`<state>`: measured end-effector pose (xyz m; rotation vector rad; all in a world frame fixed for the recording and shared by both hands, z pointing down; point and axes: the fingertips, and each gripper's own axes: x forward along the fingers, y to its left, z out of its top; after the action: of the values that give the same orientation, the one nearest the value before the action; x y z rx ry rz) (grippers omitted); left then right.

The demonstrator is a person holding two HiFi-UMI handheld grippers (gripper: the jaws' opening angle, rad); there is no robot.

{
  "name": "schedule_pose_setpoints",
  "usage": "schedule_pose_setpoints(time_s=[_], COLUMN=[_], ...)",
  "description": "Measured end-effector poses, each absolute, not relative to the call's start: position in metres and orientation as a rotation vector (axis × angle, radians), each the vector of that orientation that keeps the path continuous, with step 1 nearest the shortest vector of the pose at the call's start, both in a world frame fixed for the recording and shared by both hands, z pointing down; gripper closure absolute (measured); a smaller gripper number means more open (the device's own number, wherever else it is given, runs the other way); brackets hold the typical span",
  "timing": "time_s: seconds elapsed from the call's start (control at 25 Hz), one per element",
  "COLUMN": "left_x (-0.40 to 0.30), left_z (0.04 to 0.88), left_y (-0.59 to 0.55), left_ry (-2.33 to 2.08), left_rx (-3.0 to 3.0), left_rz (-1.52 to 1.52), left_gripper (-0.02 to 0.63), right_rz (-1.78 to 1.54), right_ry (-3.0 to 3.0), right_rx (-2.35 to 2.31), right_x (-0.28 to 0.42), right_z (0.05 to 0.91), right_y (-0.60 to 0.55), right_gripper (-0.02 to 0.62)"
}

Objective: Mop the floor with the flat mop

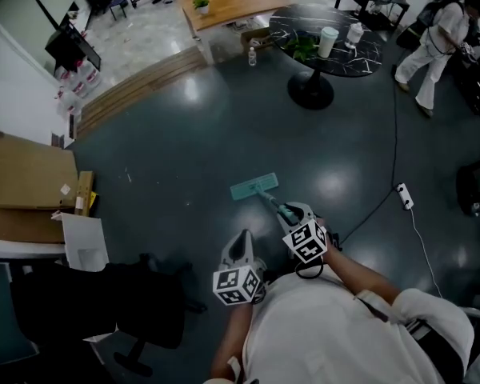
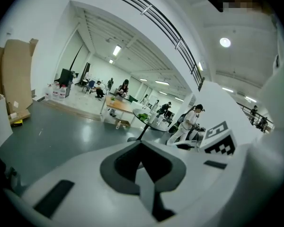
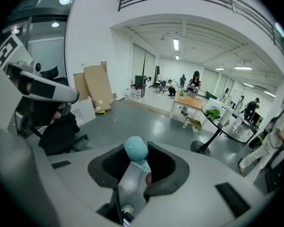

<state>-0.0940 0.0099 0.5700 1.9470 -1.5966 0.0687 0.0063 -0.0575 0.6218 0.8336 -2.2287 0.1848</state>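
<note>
Flat mop (image 1: 254, 187): teal head lies flat on the dark floor (image 1: 168, 134). Handle (image 3: 134, 151) top clamped in right gripper (image 1: 294, 213) jaws. Left gripper (image 1: 242, 238) jaws together, empty. Judged light, stiff pole; take a second hold lower on the shaft.

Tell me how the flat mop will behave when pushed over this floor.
The flat mop probably feels light: its pad is thin and the handle slim. It likely glides easily, since the floor looks glossy. Held only near the handle's end by the right gripper, the pad may swivel.
</note>
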Motion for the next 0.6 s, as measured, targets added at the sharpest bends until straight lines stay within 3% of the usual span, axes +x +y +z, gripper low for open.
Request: schedule_pose_setpoints(time_s=[0.6], left_x=[-0.069], left_z=[0.573], left_y=[-0.002], left_ry=[-1.542], left_rx=[1.979], left_rz=[0.086], left_gripper=[0.601], right_rz=[0.145], right_ry=[-2.265], right_rx=[0.841], right_x=[0.017], right_z=[0.621], right_y=[-0.058], right_gripper=[0.483])
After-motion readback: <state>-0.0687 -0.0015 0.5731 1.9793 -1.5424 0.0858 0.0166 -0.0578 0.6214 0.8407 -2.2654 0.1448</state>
